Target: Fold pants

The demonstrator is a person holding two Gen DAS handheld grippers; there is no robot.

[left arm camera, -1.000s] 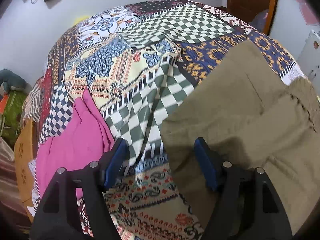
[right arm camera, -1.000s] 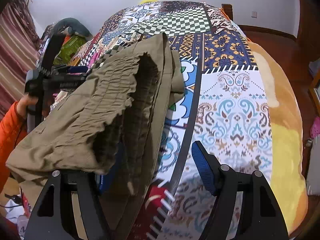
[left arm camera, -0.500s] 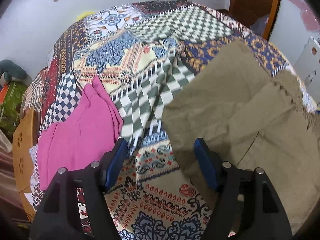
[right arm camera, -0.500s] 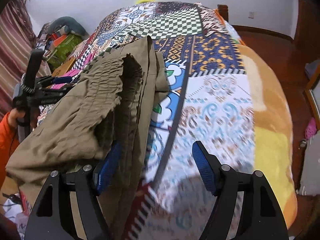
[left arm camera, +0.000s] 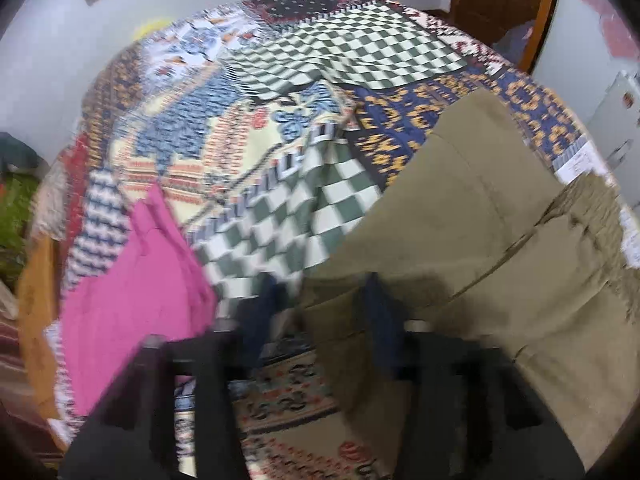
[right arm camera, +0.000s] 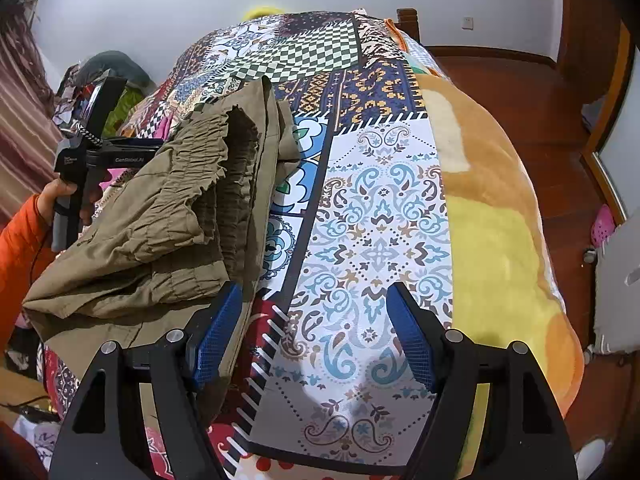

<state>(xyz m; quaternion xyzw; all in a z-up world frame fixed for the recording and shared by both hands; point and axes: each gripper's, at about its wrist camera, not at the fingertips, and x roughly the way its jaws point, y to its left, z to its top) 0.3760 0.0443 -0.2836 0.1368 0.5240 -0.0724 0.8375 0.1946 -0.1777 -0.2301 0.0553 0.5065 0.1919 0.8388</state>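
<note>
The left gripper (left arm camera: 320, 312) is closing on the pants (left arm camera: 472, 248) hem at the bed's (right arm camera: 500, 240) near edge, the legs stretching away; the right gripper (right arm camera: 316, 340), gaping empty, sits just beside the waistband.

**Left jaws closing, right jaws wide**

Left hand-held gripper (left arm camera: 320, 312) at lower centre of its own view, blurred, pointing steeply down, blue pads closing with a fold of khaki cloth between them; contact not discernible through the blur. Seen again at middle left of the right wrist view, gripped by a hand (right arm camera: 66, 196) in an orange sleeve (right arm camera: 20, 248). Right hand-held gripper (right arm camera: 314, 340) at bottom centre of its view, angled down, fingers (right arm camera: 410, 340) spread wide, nothing pinched between the pads.
</note>
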